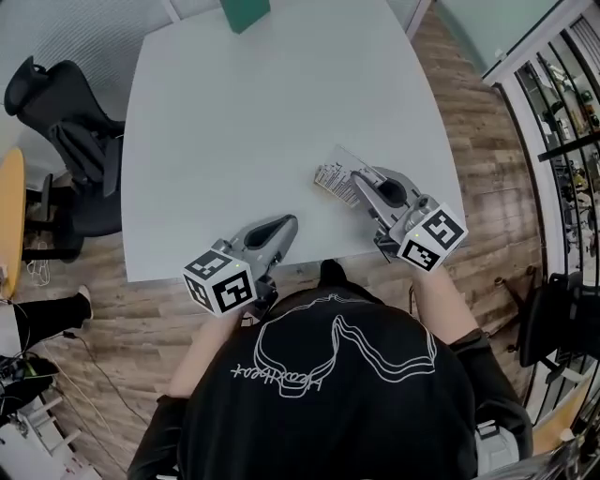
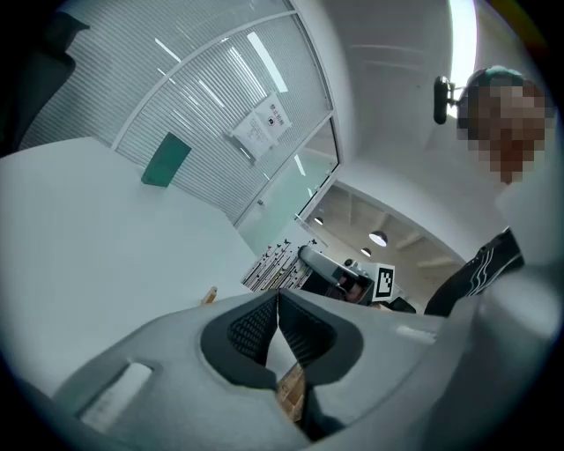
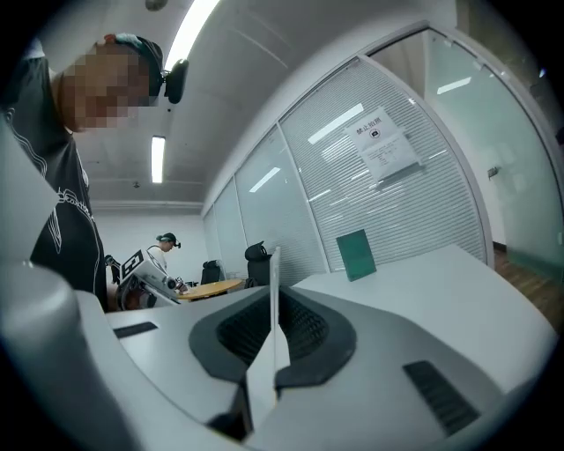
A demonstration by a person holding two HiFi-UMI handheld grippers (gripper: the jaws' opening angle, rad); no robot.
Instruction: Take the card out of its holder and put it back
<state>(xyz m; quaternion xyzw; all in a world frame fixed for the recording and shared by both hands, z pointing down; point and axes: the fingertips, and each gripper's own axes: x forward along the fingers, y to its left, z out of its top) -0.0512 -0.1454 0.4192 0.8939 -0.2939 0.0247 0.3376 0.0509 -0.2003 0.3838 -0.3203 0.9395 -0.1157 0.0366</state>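
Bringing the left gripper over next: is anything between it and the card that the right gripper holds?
Nothing visible does. Only bare table lies between the left gripper, jaws shut and empty, and the card pinched by the right gripper. The green block stands far off at the table's back edge.

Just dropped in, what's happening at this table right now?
A person is working at the white table with a tool in each hand. The right tool is clamped on a thin printed card at the table's near right side. The left tool is shut with nothing in it and sits by the near edge. No separate holder can be made out.
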